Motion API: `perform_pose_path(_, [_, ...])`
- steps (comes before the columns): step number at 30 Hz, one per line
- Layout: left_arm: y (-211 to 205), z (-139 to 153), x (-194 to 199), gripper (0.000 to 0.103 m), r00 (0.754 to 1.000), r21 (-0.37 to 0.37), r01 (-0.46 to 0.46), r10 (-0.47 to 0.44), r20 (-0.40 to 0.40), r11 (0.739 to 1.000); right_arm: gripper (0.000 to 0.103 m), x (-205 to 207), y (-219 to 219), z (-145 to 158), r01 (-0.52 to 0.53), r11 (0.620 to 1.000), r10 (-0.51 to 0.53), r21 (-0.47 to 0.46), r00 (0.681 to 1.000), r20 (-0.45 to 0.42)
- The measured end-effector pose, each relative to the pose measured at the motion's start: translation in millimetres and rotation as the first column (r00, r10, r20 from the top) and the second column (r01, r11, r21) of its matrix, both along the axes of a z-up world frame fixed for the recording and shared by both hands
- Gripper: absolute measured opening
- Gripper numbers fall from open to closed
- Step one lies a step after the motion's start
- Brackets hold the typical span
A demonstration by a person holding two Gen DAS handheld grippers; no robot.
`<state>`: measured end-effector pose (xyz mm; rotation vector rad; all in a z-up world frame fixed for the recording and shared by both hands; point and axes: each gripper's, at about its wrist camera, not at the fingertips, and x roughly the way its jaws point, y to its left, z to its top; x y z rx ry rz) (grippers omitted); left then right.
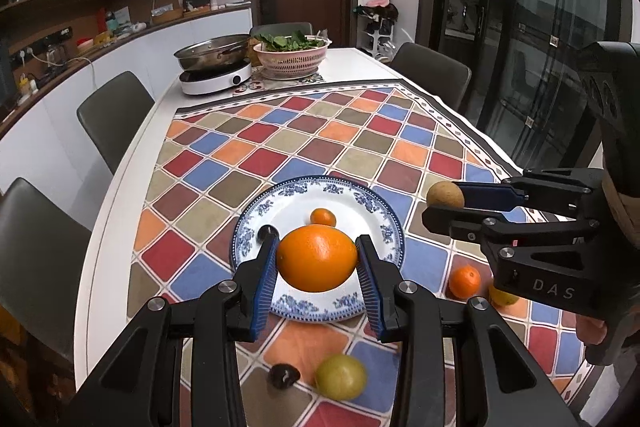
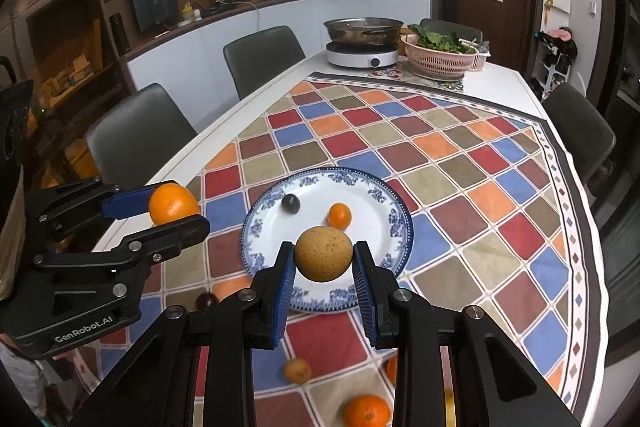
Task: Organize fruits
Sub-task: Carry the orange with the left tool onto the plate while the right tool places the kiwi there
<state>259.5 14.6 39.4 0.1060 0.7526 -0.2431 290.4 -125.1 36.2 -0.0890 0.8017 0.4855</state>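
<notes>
My left gripper point(image 1: 317, 251) is shut on a large orange point(image 1: 317, 258) and holds it above the near part of a blue-and-white plate point(image 1: 280, 203). My right gripper point(image 2: 323, 255) is shut on a round tan fruit point(image 2: 323, 253), also above the plate point(image 2: 380, 211). On the plate lie a small mandarin point(image 2: 339, 215) and a dark plum point(image 2: 290, 203). The left gripper with its orange point(image 2: 173, 203) shows at the left of the right wrist view. The right gripper with the tan fruit point(image 1: 445, 194) shows at the right of the left wrist view.
Loose fruit lies on the checkered cloth near the plate: a green-yellow fruit point(image 1: 341, 376), a dark plum point(image 1: 283, 375), an orange point(image 1: 464, 281), another orange point(image 2: 366, 411), a small tan fruit point(image 2: 297, 370). A cooker with pan point(image 1: 216, 67) and pink basket of greens point(image 1: 292, 55) stand far back. Chairs surround the table.
</notes>
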Motion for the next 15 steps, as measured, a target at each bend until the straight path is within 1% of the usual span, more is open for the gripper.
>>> perform_pose_path(3, [-1.3, -4.6, 12.1, 0.038, 1.0, 0.009, 0.006, -0.006, -0.014, 1.0, 0.03, 13.4, -0.1, -3.8, 0.005, 1.0, -0.005, 0.002, 1.0, -0.015])
perform_pose_path(10, [-5.2, -17.6, 43.2, 0.038, 0.998, 0.032, 0.024, -0.022, -0.052, 0.999, 0.03, 45.6, 1.4, -14.8, 0.017, 1.0, -0.018, -0.027, 0.999, -0.041])
perform_pose_path(15, [-1.8, -31.5, 69.1, 0.038, 0.997, 0.051, 0.001, 0.003, -0.08, 0.999, 0.03, 67.8, 4.2, -25.4, 0.018, 0.999, -0.022, -0.043, 0.997, -0.072])
